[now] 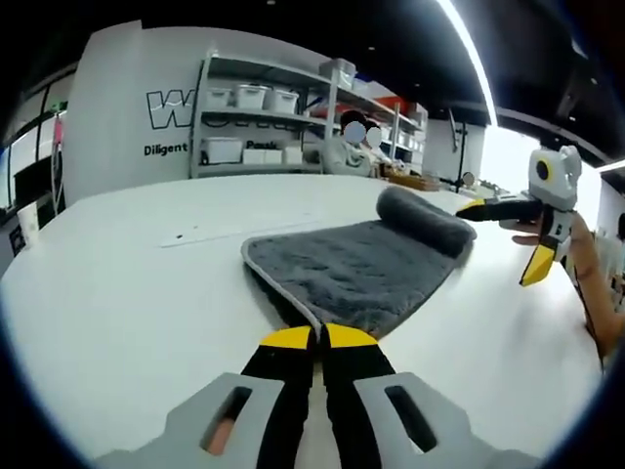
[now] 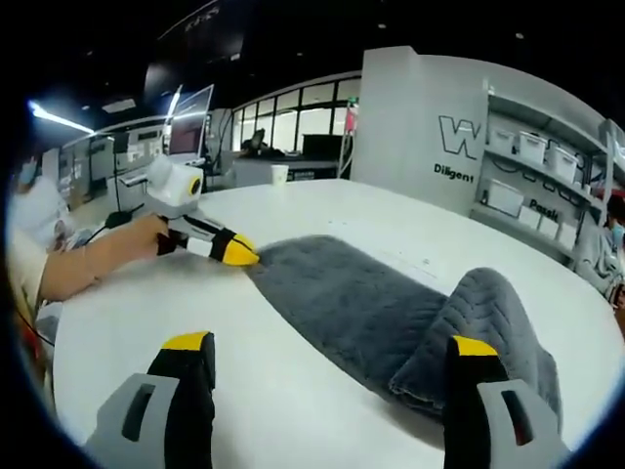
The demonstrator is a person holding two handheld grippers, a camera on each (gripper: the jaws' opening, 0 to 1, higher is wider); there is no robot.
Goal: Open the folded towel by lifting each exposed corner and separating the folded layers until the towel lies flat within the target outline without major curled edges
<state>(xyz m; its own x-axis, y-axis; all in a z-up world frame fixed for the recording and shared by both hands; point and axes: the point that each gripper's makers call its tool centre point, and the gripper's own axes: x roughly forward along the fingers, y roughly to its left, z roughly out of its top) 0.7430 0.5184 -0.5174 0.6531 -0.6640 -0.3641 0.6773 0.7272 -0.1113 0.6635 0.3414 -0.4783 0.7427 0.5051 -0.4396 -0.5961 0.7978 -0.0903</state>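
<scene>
Grey plush towel [image 1: 366, 269] lies mostly spread on the round white table [image 1: 127, 293], but its far end is rolled over, so flattening remains unfinished. At its near corner the left gripper [image 1: 317, 337] has yellow tips pinched together on the piped hem. Further right, the right gripper [image 1: 508, 234] stands wide open by the roll. The right gripper view shows the roll's quilted underside [image 2: 488, 313]; the left gripper view shows storage shelves [image 1: 273, 107].

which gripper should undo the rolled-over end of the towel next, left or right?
Right. The right gripper is open beside the towel's rolled fold, one jaw at it. The left gripper is shut on the opposite towel edge, so it's probably best left anchoring that end.
</scene>
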